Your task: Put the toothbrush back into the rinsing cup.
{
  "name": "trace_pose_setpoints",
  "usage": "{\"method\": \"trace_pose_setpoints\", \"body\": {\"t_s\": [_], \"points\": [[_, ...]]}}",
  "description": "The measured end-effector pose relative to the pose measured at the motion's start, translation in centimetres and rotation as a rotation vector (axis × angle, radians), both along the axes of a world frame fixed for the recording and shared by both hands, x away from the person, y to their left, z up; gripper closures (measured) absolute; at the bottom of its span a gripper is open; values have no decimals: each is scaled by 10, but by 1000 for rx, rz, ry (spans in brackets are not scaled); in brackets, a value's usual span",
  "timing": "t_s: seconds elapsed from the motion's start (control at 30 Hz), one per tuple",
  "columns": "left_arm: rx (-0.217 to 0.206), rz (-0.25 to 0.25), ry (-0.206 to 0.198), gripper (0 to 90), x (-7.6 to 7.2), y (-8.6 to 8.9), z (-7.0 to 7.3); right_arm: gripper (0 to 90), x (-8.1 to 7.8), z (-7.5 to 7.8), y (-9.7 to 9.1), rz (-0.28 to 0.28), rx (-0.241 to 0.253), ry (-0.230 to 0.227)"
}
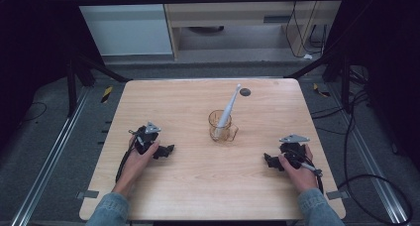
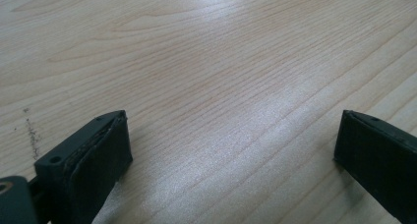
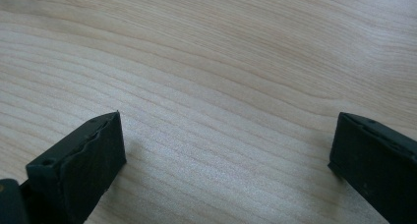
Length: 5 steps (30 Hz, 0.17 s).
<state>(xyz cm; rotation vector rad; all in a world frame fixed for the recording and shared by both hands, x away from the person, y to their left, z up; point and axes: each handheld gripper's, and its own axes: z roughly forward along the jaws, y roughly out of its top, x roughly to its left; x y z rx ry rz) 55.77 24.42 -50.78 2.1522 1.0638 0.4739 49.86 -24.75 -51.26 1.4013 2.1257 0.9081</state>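
I note both the left gripper and right gripper spread wide, empty, flanking centre frame; the glass cup sits between them, its utensil leaning toward upper right.

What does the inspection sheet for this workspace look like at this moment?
Surface: wooden table, bare apart from a dark round spot near the far edge.
Job's things: amber glass cup upright mid-table; grey toothbrush standing in it, leaning toward the far right.
Clutter: nothing seen.
Grippers: left gripper and right gripper rest on the table, jaws open, nothing between them.
Cables: one trails from each gripper; black cables on the floor at right.
Surroundings: metal frame rails, grey floor, cabinet behind.
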Motion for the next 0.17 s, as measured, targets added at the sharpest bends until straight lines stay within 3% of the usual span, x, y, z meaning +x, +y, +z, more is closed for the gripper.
{"method": "trace_pose_setpoints", "body": {"t_s": [0.17], "points": [[-4, 13, 5, 0, 0, 0, 0, 5, 0, 0, 0, -2, -1, 0]]}}
